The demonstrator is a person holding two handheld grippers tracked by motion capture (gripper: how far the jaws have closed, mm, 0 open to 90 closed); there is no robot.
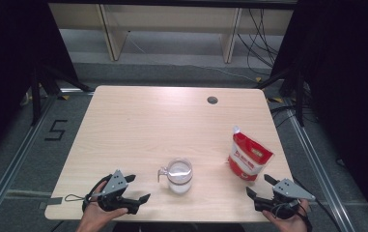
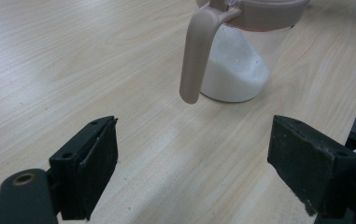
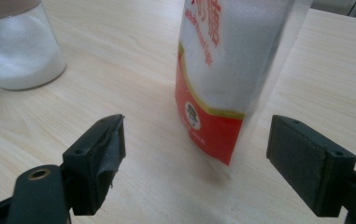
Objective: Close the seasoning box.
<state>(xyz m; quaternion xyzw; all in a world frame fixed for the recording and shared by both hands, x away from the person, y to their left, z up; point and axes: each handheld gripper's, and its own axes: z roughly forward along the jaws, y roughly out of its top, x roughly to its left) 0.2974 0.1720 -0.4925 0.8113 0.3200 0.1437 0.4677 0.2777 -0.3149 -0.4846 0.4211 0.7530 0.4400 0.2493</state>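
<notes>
At the near edge of the wooden surface, the left gripper is held in the person's left hand, and its fingers are spread wide with nothing between them. In the left gripper view these fingers point toward a clear jar with a beige handle and a beige rim; the jar holds a white powder and stands a little ahead of the fingers, not touching them. In the high view the jar is near the middle of the front part of the surface, with its handle turned to the left. At the right front corner, the right gripper rests in the right hand, and its fingers are also spread open and hold nothing. Just ahead of them stands a red and white pouch, upright, with white content visible through its clear part. In the high view the pouch is to the right of the jar, well apart from it.
</notes>
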